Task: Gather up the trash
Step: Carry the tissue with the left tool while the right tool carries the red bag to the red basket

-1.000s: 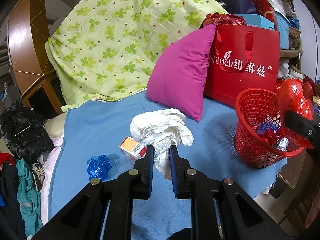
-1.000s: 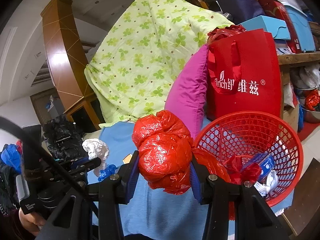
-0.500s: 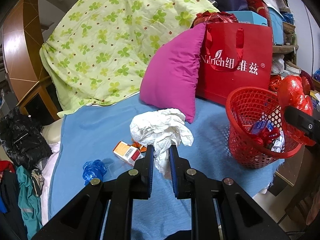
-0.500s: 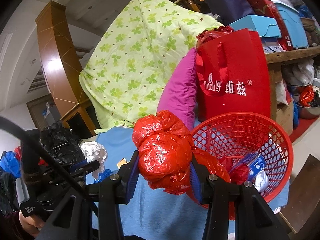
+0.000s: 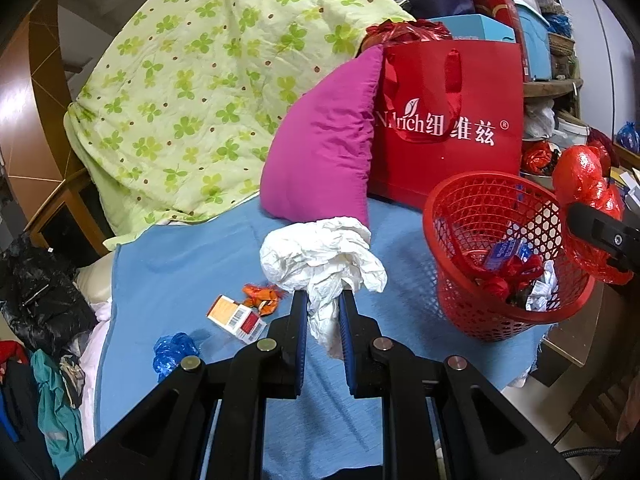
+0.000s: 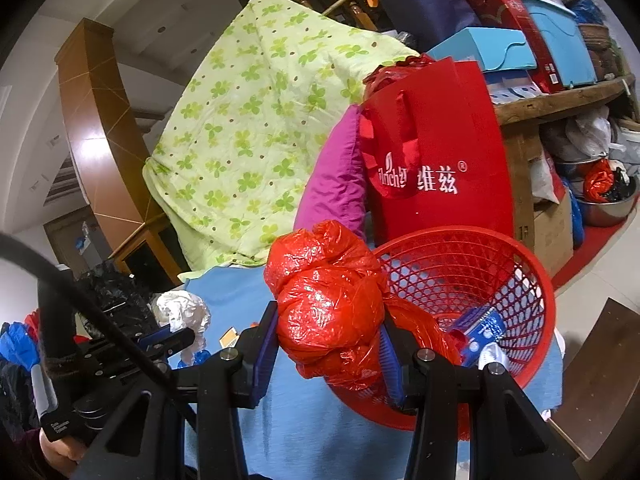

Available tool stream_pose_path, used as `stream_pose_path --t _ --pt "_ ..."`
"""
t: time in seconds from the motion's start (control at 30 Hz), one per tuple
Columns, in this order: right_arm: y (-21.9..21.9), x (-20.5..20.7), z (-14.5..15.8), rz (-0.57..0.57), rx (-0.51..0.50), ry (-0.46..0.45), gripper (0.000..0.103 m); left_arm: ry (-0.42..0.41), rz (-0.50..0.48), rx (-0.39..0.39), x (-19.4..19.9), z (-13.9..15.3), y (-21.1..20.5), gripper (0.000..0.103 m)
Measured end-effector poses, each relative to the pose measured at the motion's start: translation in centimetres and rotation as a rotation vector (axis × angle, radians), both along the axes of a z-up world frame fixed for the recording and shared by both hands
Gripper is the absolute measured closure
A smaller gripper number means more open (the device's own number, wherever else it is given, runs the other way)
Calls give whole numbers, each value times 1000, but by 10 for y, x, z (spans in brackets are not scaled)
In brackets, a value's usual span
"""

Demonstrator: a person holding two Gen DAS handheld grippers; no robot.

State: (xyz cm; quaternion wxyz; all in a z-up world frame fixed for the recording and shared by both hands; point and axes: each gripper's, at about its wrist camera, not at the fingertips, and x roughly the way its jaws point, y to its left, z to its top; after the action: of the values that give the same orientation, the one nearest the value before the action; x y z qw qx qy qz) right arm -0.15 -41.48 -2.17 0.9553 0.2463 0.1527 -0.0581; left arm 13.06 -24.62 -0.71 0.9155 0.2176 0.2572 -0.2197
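Note:
My left gripper (image 5: 323,300) is shut on a crumpled white paper wad (image 5: 320,252), held above the blue bed sheet (image 5: 192,272). My right gripper (image 6: 330,324) is shut on a knotted red plastic bag (image 6: 326,300), held beside the near rim of the red mesh basket (image 6: 536,280). The basket (image 5: 452,280) stands at the bed's right edge and holds several wrappers. The red bag (image 5: 588,184) and the right gripper show beyond it in the left wrist view. The paper wad (image 6: 182,312) shows at the left in the right wrist view.
On the sheet lie an orange-and-white carton (image 5: 236,316), an orange wrapper (image 5: 262,298) and a blue plastic scrap (image 5: 172,354). A magenta pillow (image 5: 324,144), a red gift bag (image 5: 452,120) and a green floral quilt (image 5: 200,80) stand behind. Clothes (image 5: 44,304) pile at the left.
Both grippers have pulled back from the bed with their loads. The basket has shifted left in the left wrist view. An orange wrapper has come into sight beside the carton.

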Motion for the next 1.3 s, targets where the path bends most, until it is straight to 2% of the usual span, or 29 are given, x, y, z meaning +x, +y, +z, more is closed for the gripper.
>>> stream_pose_path --t 1.3 --pt "-47 3 -13 -97 31 34 54 -30 -147 39 6 -5 -78 86"
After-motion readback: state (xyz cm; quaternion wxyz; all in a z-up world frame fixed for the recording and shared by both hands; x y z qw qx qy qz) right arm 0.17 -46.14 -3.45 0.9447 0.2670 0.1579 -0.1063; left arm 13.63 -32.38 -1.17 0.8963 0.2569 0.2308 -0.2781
